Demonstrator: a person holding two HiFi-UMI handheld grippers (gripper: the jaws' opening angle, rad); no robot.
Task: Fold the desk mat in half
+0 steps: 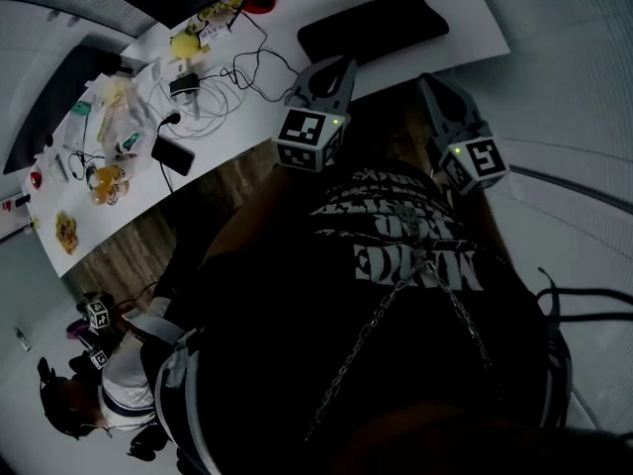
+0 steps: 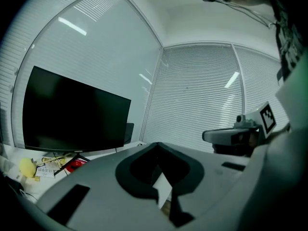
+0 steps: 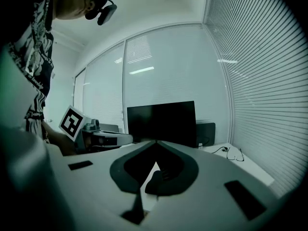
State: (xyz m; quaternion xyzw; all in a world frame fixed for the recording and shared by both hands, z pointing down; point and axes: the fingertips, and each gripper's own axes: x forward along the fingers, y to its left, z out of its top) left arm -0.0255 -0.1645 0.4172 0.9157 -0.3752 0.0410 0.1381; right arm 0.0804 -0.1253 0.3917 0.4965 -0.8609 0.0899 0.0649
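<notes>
- Desk mat [image 1: 374,26]: dark, lying flat on the white table [image 1: 467,13].
- Left gripper [image 1: 339,67]: jaws closed, empty, apart from the mat.
- Right gripper [image 1: 427,82]: jaws closed, empty.

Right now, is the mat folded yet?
Nothing looks done: the black desk mat lies flat on the white desk. In hand: nothing, the left gripper and right gripper are both shut and empty, held back from the desk. Left: grab an edge and fold the mat in half.

Head view steeply down, gripper views level — both face monitor [image 2: 72,112] [image 3: 161,124]
</notes>
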